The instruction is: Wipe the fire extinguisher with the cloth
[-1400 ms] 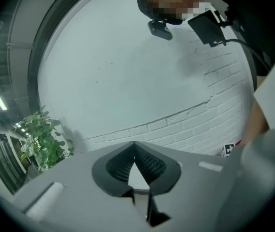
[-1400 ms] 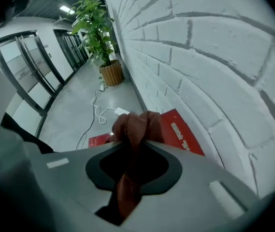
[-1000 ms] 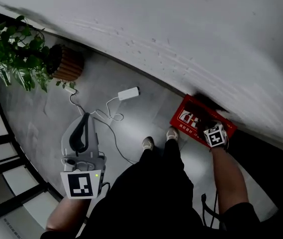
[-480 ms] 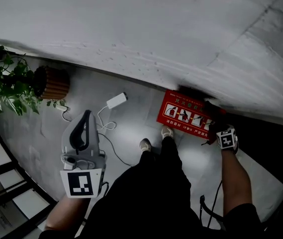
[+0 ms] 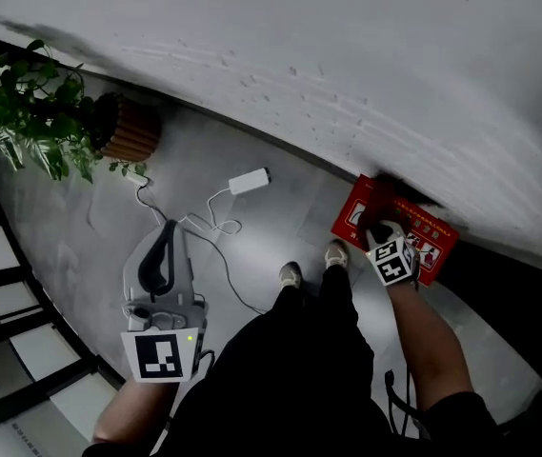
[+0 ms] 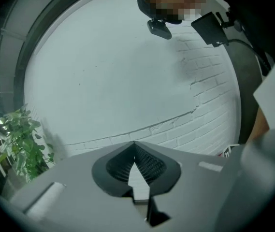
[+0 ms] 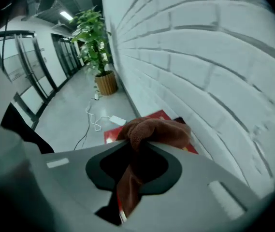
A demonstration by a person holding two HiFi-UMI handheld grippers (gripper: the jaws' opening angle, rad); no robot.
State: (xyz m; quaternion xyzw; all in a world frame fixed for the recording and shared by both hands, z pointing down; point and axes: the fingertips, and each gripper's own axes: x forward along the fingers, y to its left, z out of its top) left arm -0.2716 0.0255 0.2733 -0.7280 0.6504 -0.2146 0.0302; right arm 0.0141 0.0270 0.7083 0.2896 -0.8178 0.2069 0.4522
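A red fire extinguisher box with printed pictograms lies on the grey floor against the white brick wall. My right gripper hovers over the middle of it, pointing steeply down, marker cube on top. In the right gripper view, the right gripper is shut on a brown cloth, which bunches out past the jaws and hides part of the red box. My left gripper is held out over bare floor, far left of the box. The left gripper is shut, holding nothing, and faces the wall.
A potted plant in a ribbed brown pot stands at the left by the wall. A white power adapter with a looping cable lies on the floor between the grippers. The person's shoes stand near the box. Glass doors line the left edge.
The right gripper with the cloth swung out past the box's right end and came back over its middle. The head view shifted. The left gripper stayed put.
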